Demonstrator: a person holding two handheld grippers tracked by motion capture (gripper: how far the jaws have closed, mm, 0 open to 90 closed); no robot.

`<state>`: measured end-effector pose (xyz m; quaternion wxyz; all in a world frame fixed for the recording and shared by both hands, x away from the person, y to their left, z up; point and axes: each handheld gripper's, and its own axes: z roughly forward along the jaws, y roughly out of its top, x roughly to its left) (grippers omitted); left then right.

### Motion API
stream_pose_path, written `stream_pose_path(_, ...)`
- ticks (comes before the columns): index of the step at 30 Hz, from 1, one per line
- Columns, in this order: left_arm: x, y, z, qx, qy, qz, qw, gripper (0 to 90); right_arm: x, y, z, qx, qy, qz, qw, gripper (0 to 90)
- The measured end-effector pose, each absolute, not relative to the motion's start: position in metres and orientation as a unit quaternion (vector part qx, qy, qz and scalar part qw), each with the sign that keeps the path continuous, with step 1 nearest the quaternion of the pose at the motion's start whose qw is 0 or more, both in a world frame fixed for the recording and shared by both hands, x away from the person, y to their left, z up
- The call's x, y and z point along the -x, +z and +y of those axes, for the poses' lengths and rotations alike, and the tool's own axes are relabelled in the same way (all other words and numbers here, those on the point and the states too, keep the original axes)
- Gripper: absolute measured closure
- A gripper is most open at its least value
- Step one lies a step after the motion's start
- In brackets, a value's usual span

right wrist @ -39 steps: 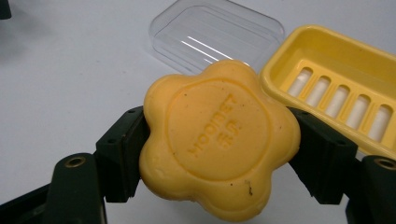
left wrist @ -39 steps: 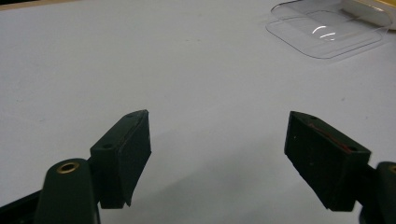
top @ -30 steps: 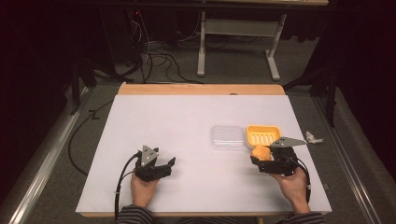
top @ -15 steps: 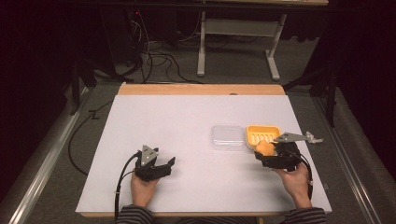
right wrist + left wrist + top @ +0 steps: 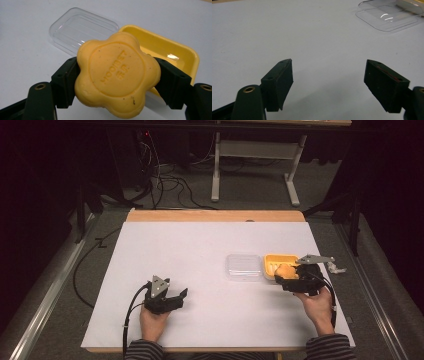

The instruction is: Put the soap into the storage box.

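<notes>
right tool (image 5: 117,82) is gripping the soap (image 5: 117,75) by its edges, mid-right of the high view, at the yellow dish's (image 5: 172,53) near rim, lid (image 5: 82,30) beside it. keeping it level, centring over the dish, lowering before letting go. left tool (image 5: 329,85) is resting wide open on the bench (image 5: 200,245).

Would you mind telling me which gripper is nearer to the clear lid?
The right. The right gripper, shut on the soap, is just past the yellow dish beside the clear lid. The left gripper rests open, farther off toward the table's near edge.
</notes>
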<state>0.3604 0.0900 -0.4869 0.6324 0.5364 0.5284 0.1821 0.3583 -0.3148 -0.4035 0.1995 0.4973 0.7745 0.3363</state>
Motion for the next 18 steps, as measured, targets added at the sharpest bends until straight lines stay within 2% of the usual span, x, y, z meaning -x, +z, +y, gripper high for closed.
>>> stream_pose_path(18,-0.36,-0.487,0.091,-0.539,0.183,0.525,0.633,23.4,-0.383,-0.41,-0.319,-0.521,0.321,0.767,0.193,27.2)
